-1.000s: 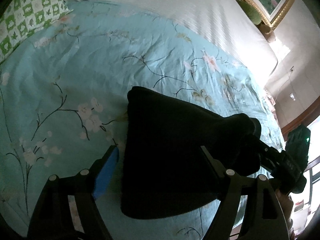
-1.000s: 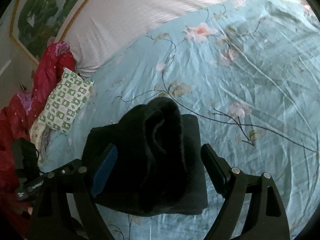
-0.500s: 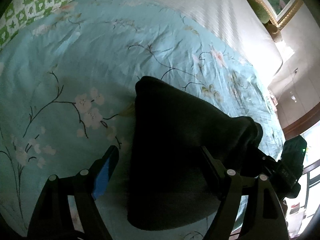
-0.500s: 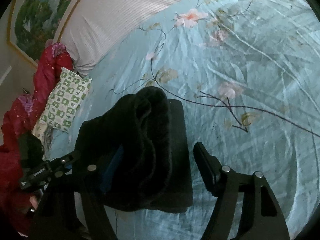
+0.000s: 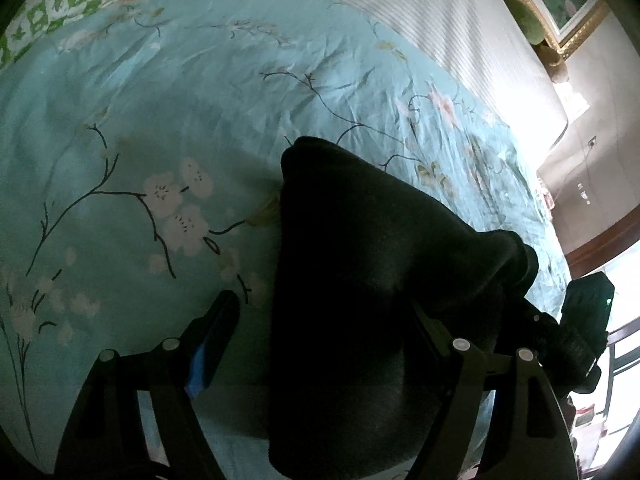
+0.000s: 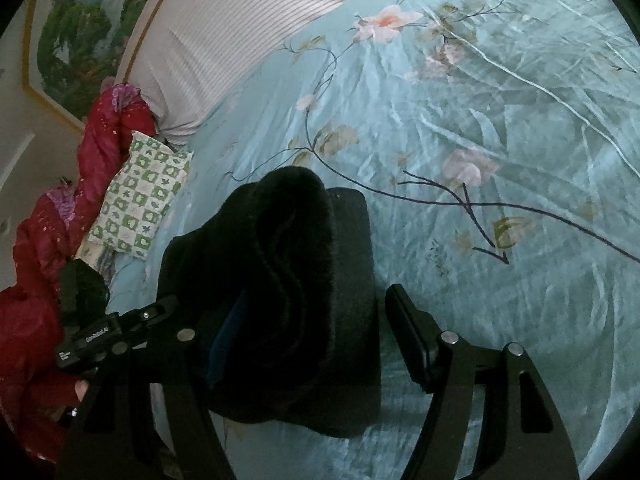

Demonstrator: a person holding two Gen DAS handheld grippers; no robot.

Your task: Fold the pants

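Right wrist view shows the pants (image 6: 280,280) as a thick, soft, dark bundle on the bed (image 6: 500,120) near its front edge — light and floppy by the look, best pinched at a folded edge through all layers. Both the right gripper (image 6: 316,332) and left gripper (image 5: 320,336) stand spread around the cloth, pads not pressing. Against a second ago the right jaws are narrower and both views sit lower — the bundle lies flatter.

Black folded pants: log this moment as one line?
item: black folded pants on light-blue floral bedspread | left gripper: open, astride pants | right gripper: open, astride pants
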